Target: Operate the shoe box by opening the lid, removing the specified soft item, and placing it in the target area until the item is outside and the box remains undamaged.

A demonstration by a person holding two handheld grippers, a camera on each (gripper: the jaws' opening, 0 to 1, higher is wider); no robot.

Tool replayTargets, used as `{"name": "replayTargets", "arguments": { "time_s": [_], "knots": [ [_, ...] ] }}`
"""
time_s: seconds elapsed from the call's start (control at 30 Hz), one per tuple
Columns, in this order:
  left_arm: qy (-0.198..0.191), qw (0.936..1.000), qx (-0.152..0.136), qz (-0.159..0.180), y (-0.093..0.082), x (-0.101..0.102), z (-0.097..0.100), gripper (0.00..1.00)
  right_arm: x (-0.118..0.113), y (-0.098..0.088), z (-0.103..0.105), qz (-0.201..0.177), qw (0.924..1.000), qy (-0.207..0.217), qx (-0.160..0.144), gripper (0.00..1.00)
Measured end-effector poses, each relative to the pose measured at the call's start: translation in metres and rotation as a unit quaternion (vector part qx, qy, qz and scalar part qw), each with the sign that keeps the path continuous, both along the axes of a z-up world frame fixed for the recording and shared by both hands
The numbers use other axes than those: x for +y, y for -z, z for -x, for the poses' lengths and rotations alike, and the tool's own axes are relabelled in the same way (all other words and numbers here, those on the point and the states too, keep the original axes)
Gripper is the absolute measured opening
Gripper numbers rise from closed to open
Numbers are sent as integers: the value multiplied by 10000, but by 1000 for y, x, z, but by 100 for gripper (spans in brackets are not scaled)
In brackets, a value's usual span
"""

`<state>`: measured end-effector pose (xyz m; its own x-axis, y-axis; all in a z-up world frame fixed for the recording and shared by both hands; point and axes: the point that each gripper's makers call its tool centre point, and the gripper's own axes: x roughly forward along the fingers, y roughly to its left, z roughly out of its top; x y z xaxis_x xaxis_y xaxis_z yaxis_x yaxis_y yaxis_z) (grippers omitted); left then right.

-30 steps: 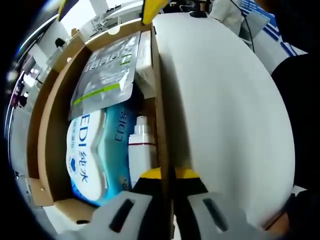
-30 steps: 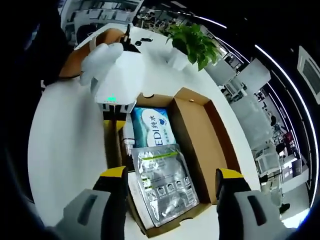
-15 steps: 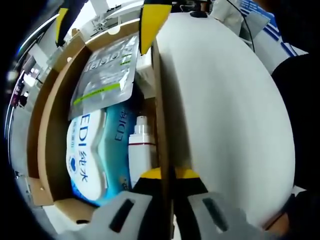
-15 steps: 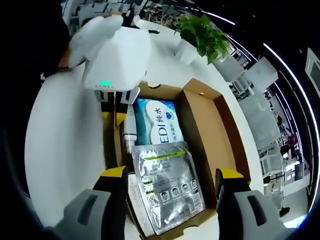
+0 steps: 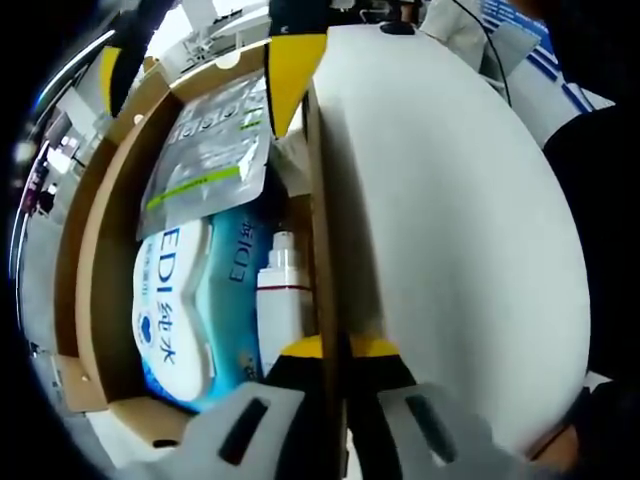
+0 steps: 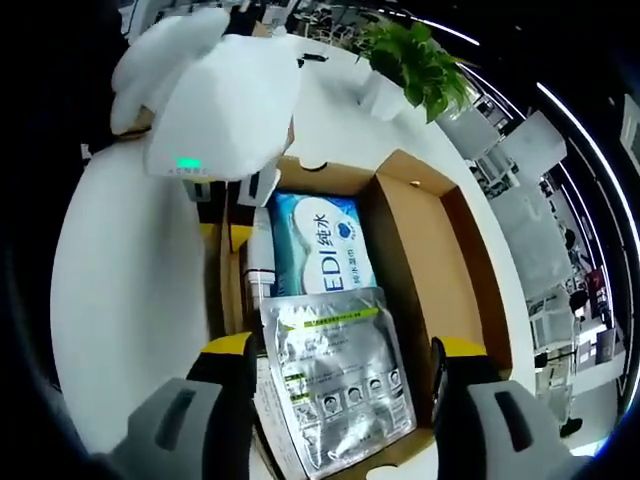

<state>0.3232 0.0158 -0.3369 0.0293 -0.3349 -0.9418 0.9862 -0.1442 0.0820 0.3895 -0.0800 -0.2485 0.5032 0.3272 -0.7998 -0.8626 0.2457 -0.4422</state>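
Two yellow-tipped fingers of my right gripper (image 5: pixel 195 75) have come further into the left gripper view than half a second ago, now straddling the far end of the silver pouch (image 5: pixel 210 150). I read that as my reach for the soft item closing in. In this same view my left gripper (image 5: pixel 335 350) is clamped on the side wall of the shoe box (image 5: pixel 322 200), jaws together on the cardboard, steadying it. Inside the box lie the silver pouch on top, a blue wipes pack (image 5: pixel 185 310) under it, and a white bottle (image 5: pixel 283 295) against the held wall. Everything sits on the white table (image 5: pixel 450 220).

In the right gripper view the box (image 6: pixel 430 250) has grown larger as I descended. My right gripper (image 6: pixel 340 365) hangs spread wide, one jaw on either side of the silver pouch (image 6: pixel 340 370), holding nothing. The wipes pack (image 6: pixel 325 250) lies beyond it, the bottle (image 6: pixel 260 275) alongside. The lid is already open, and the left gripper (image 6: pixel 235 215) pinches the wall. A potted plant (image 6: pixel 410 65) stands beyond.
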Motion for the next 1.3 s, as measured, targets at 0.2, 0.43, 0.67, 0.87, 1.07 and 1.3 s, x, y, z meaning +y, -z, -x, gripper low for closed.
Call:
{"name": "replayTargets", "arguments": {
  "time_s": [0.2, 0.43, 0.67, 0.87, 1.07, 1.3],
  "knots": [
    [9, 10000, 1, 3, 0, 0, 0, 2, 3, 6, -3, 117, 9999, -41, 93, 73],
    [27, 10000, -2, 8, 0, 1, -1, 2, 7, 16, -6, 248, 9994, -42, 224, 71],
    [40, 10000, 3, 13, 0, 0, 0, 2, 10, 28, -6, 407, 9988, -100, 240, 70],
    [45, 10000, 5, 15, 0, 0, 0, 2, 10, 29, -6, 498, 9985, -134, 166, 70],
    [45, 10000, 8, 18, 0, 0, 1, 2, 9, 28, -5, 498, 9987, -71, 43, 69],
    [38, 10000, 16, 22, 0, 0, 1, 2, 10, 15, -6, 617, 9972, -95, -423, 68]
  ]
}}
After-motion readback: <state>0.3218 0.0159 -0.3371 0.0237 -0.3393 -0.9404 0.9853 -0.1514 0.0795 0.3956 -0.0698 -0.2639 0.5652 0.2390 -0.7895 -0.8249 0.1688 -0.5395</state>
